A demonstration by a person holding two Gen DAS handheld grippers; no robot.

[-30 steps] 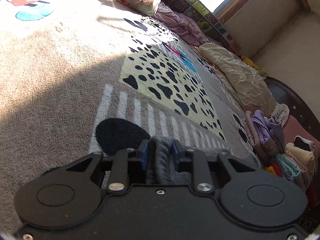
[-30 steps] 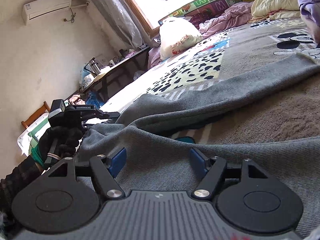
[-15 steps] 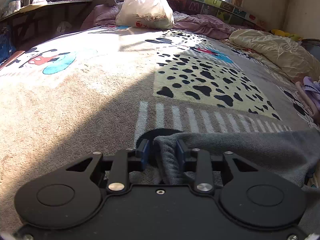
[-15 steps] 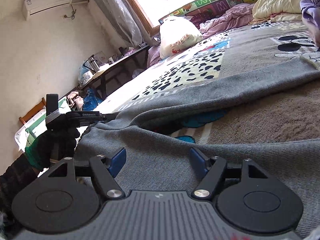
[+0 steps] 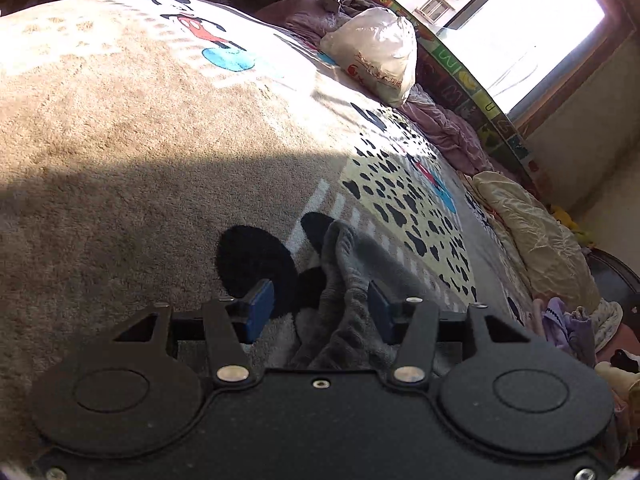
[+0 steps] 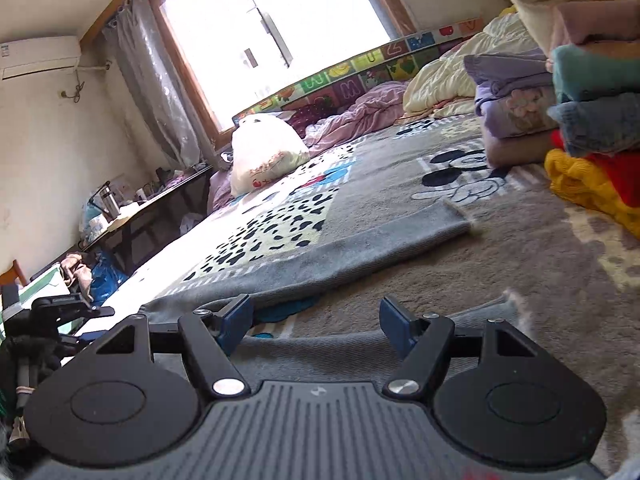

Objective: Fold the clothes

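A sunlit bedroom is seen, with a bright window ahead of both claws and a wide bed covered by a plush beige and grey cartoon-print blanket (image 5: 132, 128) with a patch of black spots on pale yellow. A white, tied plastic bag (image 5: 372, 56) is set far ahead of the left claw, towards the window, with a crumpled pink quilt (image 5: 448, 128) just beyond it and a cream quilted cover (image 5: 532, 236) off to the right.

The left claw (image 5: 320, 304) is held wide open, its blue pads well apart. A bunched edge of the grey knitted garment (image 5: 344, 280) is seen rising between the pads, nearer the right one; no pad is closed on it, and contact with the right pad cannot be judged.

The right claw (image 6: 316, 320) is likewise spread wide and nothing is gripped. The grey garment is laid flat directly beneath and ahead of it, one long sleeve (image 6: 360, 248) being stretched forward and to the right across the blanket. A stack of folded clothes in yellow, red, blue, teal and lilac (image 6: 592, 132) is piled to the far right. The left claw, held by a gloved hand (image 6: 24, 356), is visible at the lower left edge.
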